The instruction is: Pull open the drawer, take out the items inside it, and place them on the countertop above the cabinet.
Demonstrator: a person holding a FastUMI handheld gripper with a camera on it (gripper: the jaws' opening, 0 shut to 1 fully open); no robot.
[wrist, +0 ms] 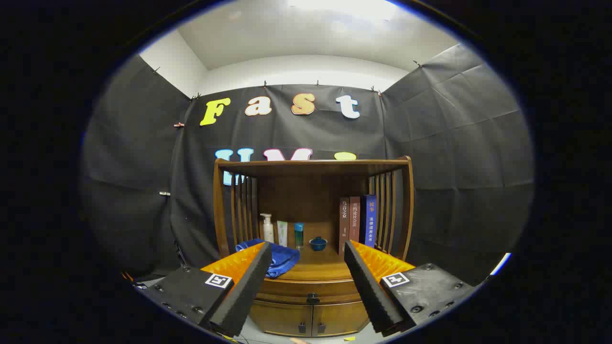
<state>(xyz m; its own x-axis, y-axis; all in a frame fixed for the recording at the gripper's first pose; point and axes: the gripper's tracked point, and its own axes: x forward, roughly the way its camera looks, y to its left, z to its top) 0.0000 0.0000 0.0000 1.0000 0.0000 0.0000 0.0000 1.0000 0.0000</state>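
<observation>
Facing the cabinet (311,286) at the task's outset: jaws spread wide and empty, well short of it. The drawer (311,289) sits shut between and beyond the jaws, its dark knob (312,299) centred below the tabletop (320,267); its contents are hidden. Already on the tabletop are a blue cloth (279,258), three bottles (282,231), a small bowl (318,243) and books (357,222). By this evidence every step remains: pulling the drawer, removing items, placing them above.
</observation>
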